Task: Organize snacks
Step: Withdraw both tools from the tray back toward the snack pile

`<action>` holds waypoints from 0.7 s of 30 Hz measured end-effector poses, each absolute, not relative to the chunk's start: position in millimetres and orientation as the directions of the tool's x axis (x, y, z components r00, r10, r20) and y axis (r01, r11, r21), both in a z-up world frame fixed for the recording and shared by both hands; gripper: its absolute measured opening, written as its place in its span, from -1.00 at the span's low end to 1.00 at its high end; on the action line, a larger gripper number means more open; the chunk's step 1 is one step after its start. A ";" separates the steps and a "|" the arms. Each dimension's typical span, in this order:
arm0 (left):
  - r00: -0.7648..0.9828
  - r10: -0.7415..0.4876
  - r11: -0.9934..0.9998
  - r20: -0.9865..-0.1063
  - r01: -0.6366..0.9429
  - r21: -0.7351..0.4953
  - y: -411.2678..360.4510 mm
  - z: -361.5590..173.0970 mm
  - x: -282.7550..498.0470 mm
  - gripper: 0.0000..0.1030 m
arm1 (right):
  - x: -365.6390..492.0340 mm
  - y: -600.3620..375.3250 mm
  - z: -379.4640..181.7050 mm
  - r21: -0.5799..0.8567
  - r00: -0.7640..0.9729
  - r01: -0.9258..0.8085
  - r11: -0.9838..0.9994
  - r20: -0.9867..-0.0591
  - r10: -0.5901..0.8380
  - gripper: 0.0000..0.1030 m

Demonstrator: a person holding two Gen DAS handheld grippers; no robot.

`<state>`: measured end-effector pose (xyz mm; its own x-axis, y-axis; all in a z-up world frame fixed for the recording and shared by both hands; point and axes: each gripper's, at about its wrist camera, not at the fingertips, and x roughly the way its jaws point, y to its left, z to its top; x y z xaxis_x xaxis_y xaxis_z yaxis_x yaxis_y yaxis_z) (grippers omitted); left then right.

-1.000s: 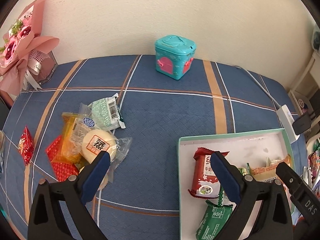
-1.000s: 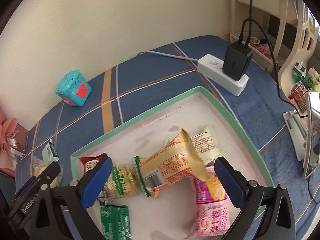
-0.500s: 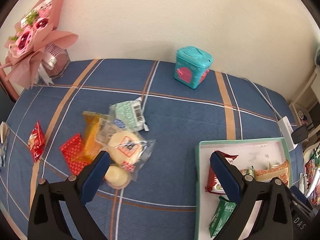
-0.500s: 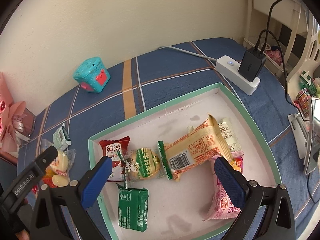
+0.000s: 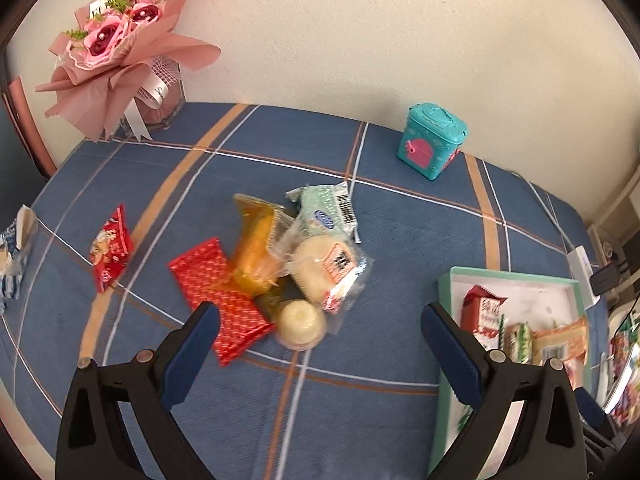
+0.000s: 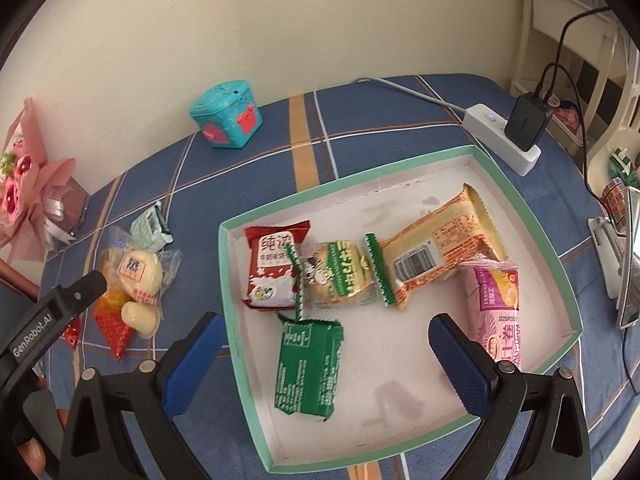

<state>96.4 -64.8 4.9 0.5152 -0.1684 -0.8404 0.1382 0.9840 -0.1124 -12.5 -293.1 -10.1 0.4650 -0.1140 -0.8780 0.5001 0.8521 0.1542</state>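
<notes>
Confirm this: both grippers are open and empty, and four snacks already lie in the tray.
Not four. The right wrist view shows five snacks in the tray. The rest holds: left gripper and right gripper are open and empty.

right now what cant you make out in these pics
- Blue-white packet, left wrist view: cut off by the frame's left edge.
- Orange translucent wrapper, left wrist view: motion-blurred, print unreadable.
- Pink snack bag, right wrist view: lower end hidden behind the right hand-held gripper finger.
</notes>
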 end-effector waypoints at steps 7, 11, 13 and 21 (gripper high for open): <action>0.543 -0.139 0.988 -0.828 0.130 -0.080 -39.2 9.8 87.6 0.95 | -16.0 -265.7 -14.7 0.139 0.457 0.462 0.876 -0.884 -0.101 1.00; 0.542 -0.140 0.989 -0.828 0.118 -0.090 -18.4 10.3 83.7 0.95 | -14.8 -247.7 -17.2 0.140 0.452 0.436 0.889 -0.888 -0.083 1.00; 0.542 -0.138 0.990 -0.829 0.107 -0.094 -8.3 9.7 83.1 0.95 | -13.0 -238.7 -17.7 0.135 0.450 0.420 0.897 -0.890 -0.077 1.00; 0.591 -0.077 0.997 -0.803 0.034 -0.070 32.6 22.1 83.6 0.95 | -1.1 -213.2 -11.6 0.181 0.497 0.388 0.904 -0.867 -0.040 1.00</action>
